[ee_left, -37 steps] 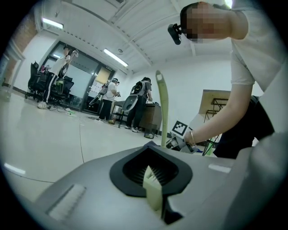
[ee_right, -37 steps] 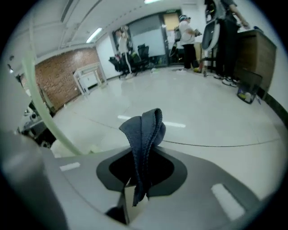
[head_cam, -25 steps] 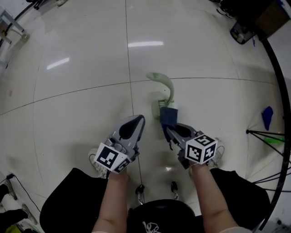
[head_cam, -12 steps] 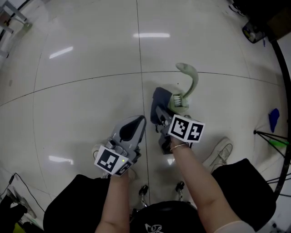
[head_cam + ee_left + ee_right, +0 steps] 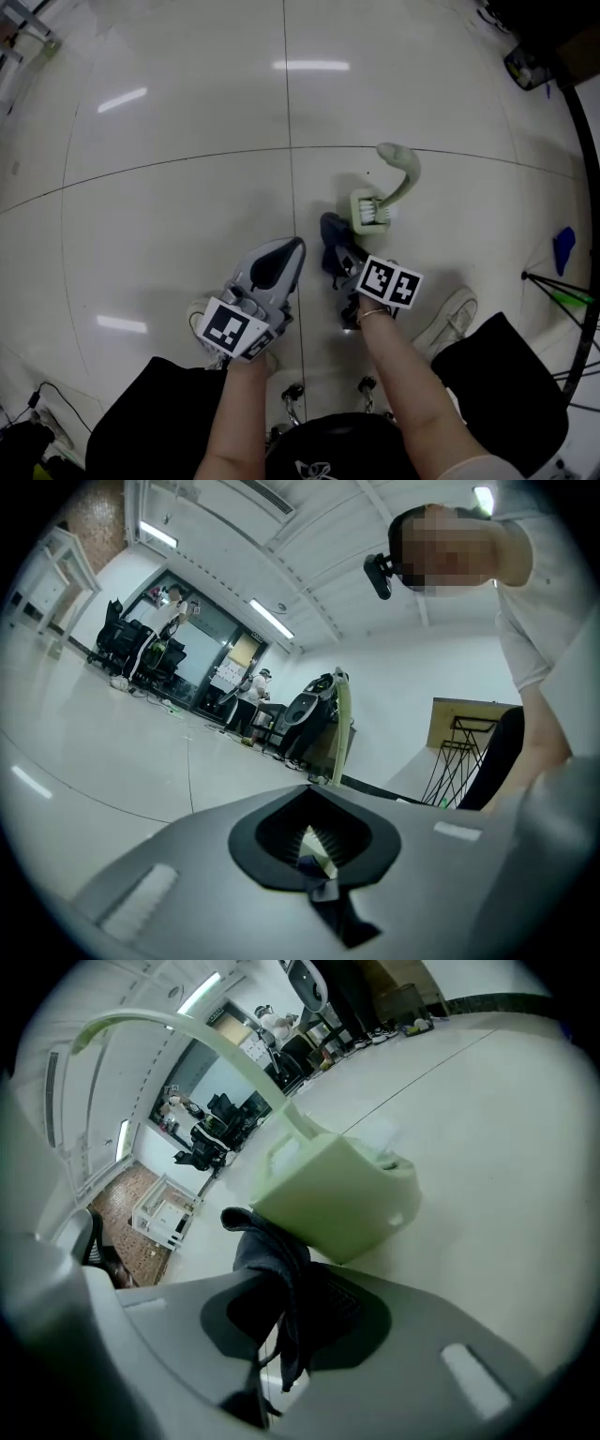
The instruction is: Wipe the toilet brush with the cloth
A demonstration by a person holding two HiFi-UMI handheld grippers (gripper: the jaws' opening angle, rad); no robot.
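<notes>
Glossy white floor tiles [image 5: 169,122] (dark grout lines [image 5: 286,94]) mirror the ceiling's strip lights [image 5: 272,619].

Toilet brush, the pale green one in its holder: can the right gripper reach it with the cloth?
Probably yes. The right gripper, shut on the dark blue cloth, points at the pale green toilet brush, with nothing standing between them.

The head view looks from high up, almost straight down at the floor [image 5: 169,187]. The left gripper view rides low on the left hand-held gripper [image 5: 291,248] and looks far across the room. The right gripper view, on the right hand-held gripper [image 5: 341,262], sits very near the toilet brush [image 5: 333,1190]. All three views show that brush.
</notes>
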